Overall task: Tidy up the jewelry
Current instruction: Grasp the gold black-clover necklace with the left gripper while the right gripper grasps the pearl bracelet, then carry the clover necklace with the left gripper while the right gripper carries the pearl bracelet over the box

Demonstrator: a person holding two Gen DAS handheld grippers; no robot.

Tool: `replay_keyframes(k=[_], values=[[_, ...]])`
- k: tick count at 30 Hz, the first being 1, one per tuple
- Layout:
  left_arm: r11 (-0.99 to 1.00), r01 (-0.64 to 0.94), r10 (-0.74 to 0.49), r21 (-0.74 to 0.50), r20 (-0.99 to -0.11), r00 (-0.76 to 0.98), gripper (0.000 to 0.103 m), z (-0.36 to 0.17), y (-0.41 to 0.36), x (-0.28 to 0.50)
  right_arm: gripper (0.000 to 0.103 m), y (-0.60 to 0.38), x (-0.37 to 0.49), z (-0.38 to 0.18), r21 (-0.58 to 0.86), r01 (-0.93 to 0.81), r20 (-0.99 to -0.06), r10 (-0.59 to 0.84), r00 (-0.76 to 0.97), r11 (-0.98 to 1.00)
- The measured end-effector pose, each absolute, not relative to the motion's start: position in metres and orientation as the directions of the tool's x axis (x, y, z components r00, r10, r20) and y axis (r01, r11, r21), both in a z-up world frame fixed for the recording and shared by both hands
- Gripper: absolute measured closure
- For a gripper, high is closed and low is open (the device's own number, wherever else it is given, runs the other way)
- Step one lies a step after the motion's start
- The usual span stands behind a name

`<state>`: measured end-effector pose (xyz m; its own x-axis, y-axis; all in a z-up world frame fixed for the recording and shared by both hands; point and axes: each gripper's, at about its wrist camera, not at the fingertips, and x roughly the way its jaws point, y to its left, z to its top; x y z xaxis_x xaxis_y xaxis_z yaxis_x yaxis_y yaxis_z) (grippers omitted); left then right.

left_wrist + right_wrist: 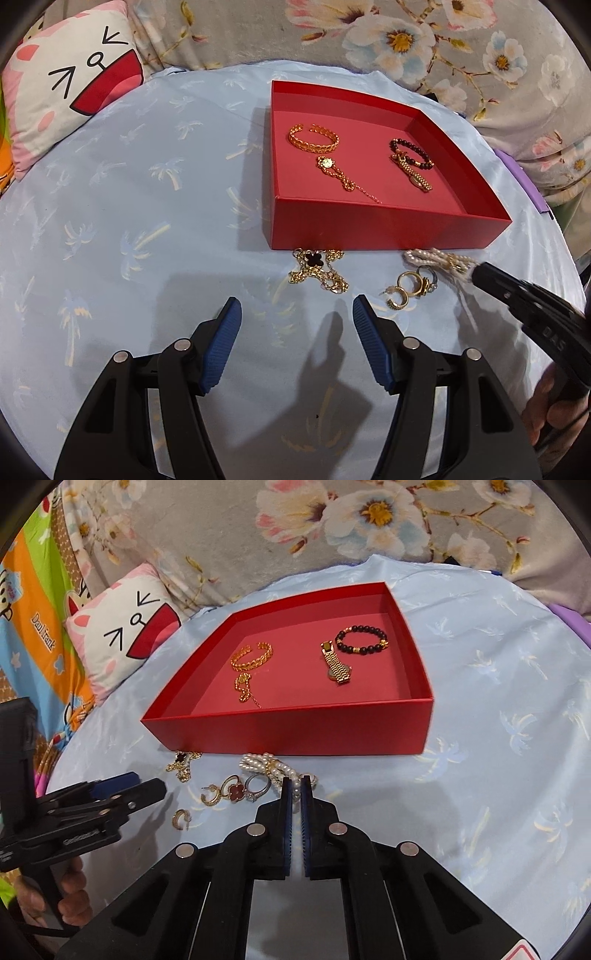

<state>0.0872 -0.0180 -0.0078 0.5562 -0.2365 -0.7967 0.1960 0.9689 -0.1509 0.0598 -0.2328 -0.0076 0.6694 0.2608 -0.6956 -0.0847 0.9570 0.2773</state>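
Observation:
A red box [388, 227] [295, 734] on a light blue cloth holds a gold bangle [313, 139], a gold chain [341, 177], a gold watch [337, 664] and a dark bead bracelet [362, 638]. In front of the box lie a gold necklace with a black clover [317, 271], rings and earrings [410, 288] [236, 792] and a pearl strand [439, 260] [269, 768]. My left gripper [297, 314] is open, just short of the necklace. My right gripper [296, 786] is shut on the pearl strand; it also shows in the left wrist view [480, 275].
A cat-face cushion [70, 88] lies at the back left beyond the cloth. Floral bedding [406, 33] runs behind the box. A purple object [524, 181] sits at the cloth's right edge.

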Motion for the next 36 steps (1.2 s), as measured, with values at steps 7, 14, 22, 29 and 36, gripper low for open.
replay_keyframes(k=[7,14,22,29,36], values=[[0.973,0.19,-0.217,-0.13,-0.796,0.565,0.049,-0.012,-0.028,0.102,0.099,-0.238,0.031,0.0,0.268,-0.049,-0.682,0.225,0.696,0.962],[0.981,0.185,-0.162,-0.061,-0.785,0.598,0.072,-0.014,-0.04,0.111,0.099,-0.241,0.027,0.002,0.29,-0.046,-0.671,0.238,0.702,0.956],[0.98,0.2,-0.124,0.002,-0.779,0.615,0.092,-0.015,-0.04,0.107,0.099,-0.241,0.024,0.003,0.3,-0.041,-0.668,0.241,0.704,0.953],[0.974,0.213,-0.193,-0.079,-0.784,0.591,0.092,-0.008,-0.027,0.095,0.099,-0.242,0.014,0.017,0.303,-0.04,-0.64,0.235,0.732,0.952],[0.957,0.261,-0.265,-0.125,-0.743,0.615,0.092,0.026,-0.024,0.071,0.099,-0.246,0.002,0.042,0.304,-0.045,-0.595,0.226,0.772,0.952]])
